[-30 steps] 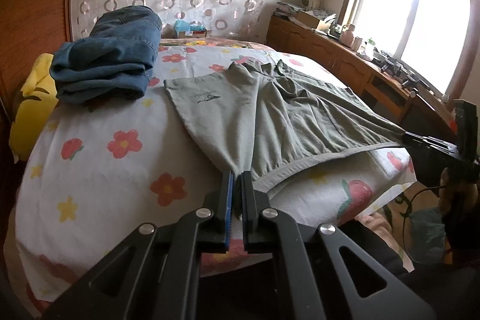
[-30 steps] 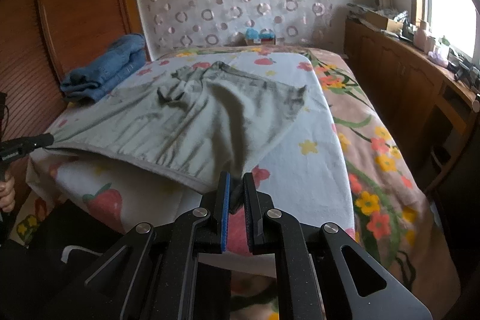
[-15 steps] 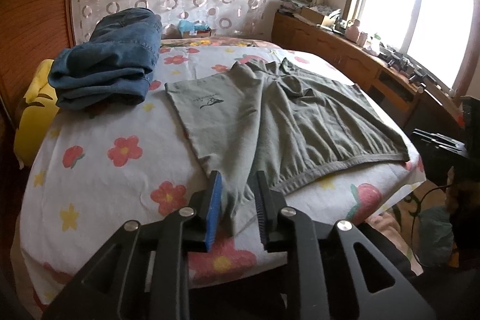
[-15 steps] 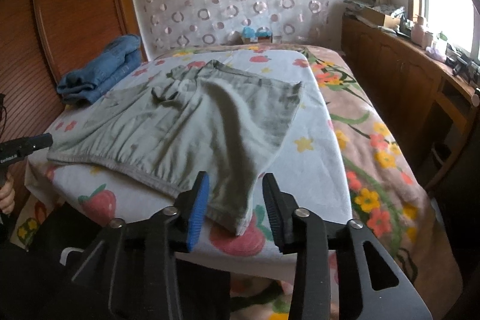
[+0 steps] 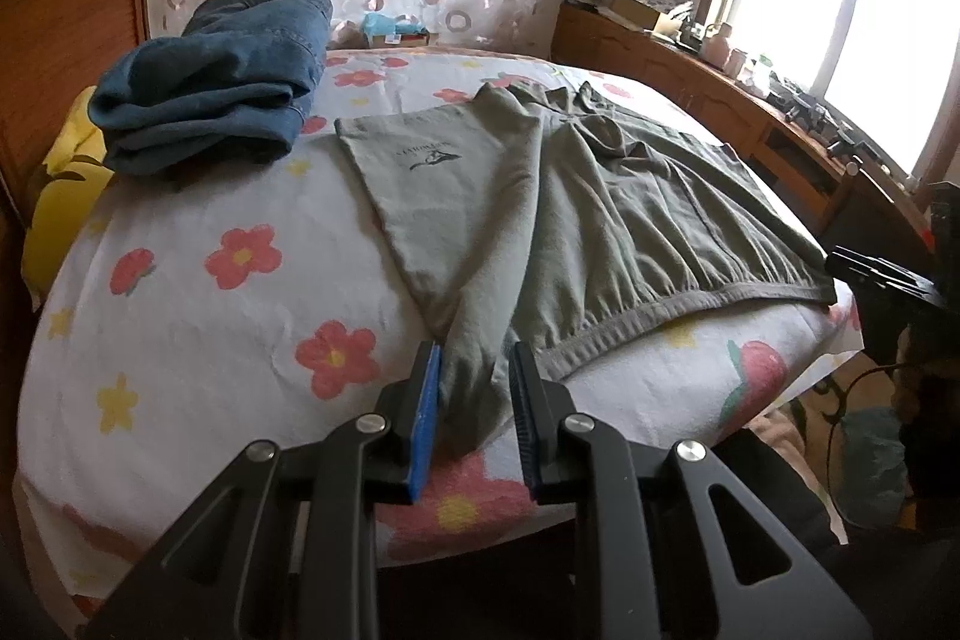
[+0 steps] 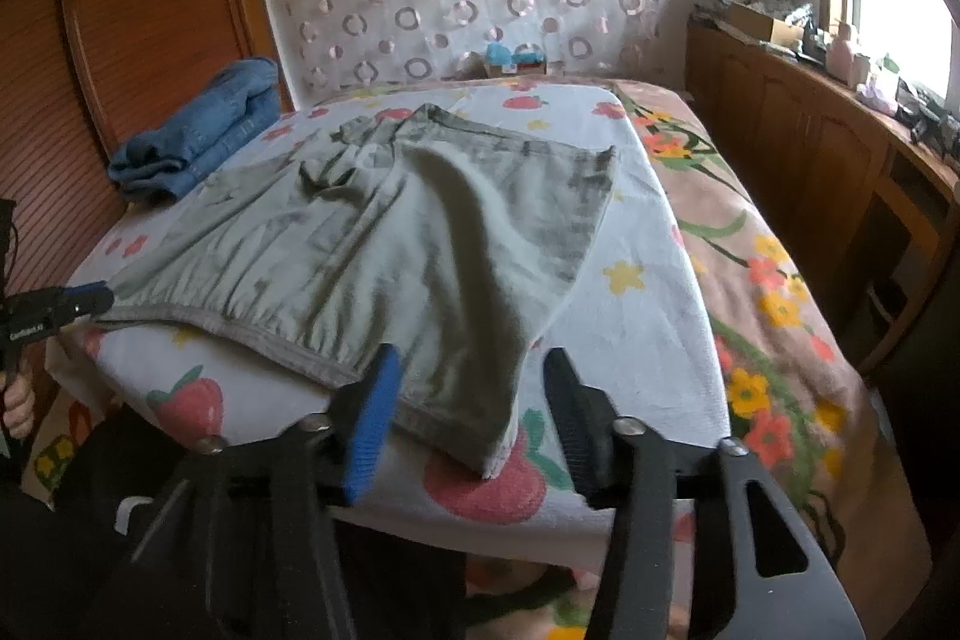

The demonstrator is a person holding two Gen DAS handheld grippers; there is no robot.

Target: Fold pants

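Grey-green pants (image 5: 570,214) lie spread flat on the flowered white sheet (image 5: 180,316), waistband along the near edge of the bed. My left gripper (image 5: 474,382) is open, its fingers either side of the near left waistband corner. In the right wrist view the same pants (image 6: 372,250) lie flat, and my right gripper (image 6: 468,388) is wide open around the near right waistband corner. The left gripper's tip (image 6: 66,307) shows at the far left there. The right gripper (image 5: 882,280) shows at the right edge of the left wrist view.
A folded pile of blue jeans (image 5: 222,88) sits at the back left of the bed by the wooden headboard (image 6: 150,4). A yellow pillow (image 5: 60,196) lies beside it. A wooden cabinet (image 6: 810,142) with clutter runs along the window side. Small boxes (image 6: 516,61) stand at the far end.
Both grippers were shut on the waistband corners, holding them stretched; they have opened and the pants have dropped flat onto the bed. The right gripper opened wider.
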